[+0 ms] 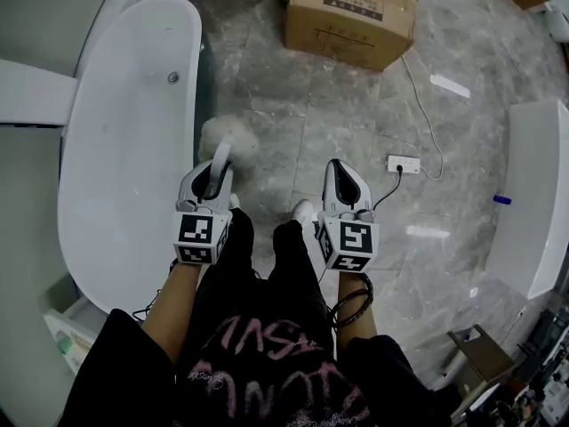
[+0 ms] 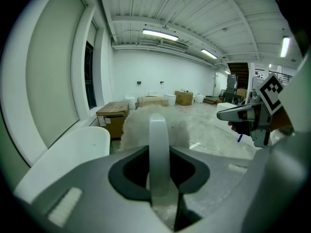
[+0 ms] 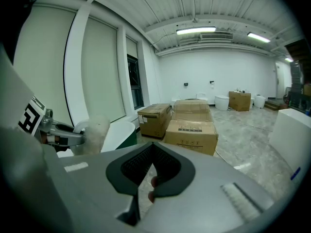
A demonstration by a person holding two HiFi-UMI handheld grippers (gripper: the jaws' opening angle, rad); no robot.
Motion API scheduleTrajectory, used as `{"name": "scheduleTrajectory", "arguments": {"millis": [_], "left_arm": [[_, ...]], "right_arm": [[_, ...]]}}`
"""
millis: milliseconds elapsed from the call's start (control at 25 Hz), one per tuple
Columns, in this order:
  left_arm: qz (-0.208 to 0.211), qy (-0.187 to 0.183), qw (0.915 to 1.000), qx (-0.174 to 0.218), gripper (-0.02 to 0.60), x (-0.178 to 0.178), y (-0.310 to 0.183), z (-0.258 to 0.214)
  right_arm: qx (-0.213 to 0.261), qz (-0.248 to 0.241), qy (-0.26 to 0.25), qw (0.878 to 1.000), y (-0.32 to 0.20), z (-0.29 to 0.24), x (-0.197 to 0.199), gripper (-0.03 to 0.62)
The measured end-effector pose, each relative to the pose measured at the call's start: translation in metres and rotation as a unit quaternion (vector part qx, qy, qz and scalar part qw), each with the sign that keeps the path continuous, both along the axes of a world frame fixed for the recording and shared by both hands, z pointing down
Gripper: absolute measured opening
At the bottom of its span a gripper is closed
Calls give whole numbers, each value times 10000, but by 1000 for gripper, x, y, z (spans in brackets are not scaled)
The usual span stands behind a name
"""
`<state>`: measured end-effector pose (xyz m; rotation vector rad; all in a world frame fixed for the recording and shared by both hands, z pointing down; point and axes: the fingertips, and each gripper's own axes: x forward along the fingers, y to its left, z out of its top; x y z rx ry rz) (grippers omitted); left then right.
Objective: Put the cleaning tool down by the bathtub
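A grey marbled stone floor [image 1: 356, 123] fills most of the head view. On it at the left stands a long white oval bathtub [image 1: 124, 167]. A brown cardboard box with a printed label [image 1: 351, 12] sits at the top, and a white block-shaped fixture [image 1: 533, 203] stands at the right edge, with a small blue item [image 1: 502, 200] on its side.

The cleaning tool, a fluffy white duster with a pale curved handle [image 1: 229, 139], hangs in the air just beside the bathtub's rim. Its woolly head is over the floor, and it is hard to say whether the head touches the tiles. The left gripper [image 1: 213, 174] has its jaws closed on the handle, which stands upright between them in the left gripper view, with the fluffy head beyond.

The right gripper [image 1: 336, 167] is held beside the left one, apart from the tool. Its jaws are drawn together with nothing between them.

A white power strip with a black lead [image 1: 403, 164] lies on the floor near the right gripper.
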<state>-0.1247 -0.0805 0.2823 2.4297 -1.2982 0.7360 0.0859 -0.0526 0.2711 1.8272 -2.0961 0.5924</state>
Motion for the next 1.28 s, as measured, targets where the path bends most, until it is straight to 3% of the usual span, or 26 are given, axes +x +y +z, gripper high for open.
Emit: {"name": "scheduleTrajectory", "arguments": {"millis": [800,1280], "left_arm": [[61,-17,9983,-573,78,9,-29,80],[-83,-105,9957,-919,78,1,-21,157]], "right_arm": [[-446,-204,-26,9988,-38,70,-12,25],[-849,-231,-259,9958,-23,145,-28,25]]}}
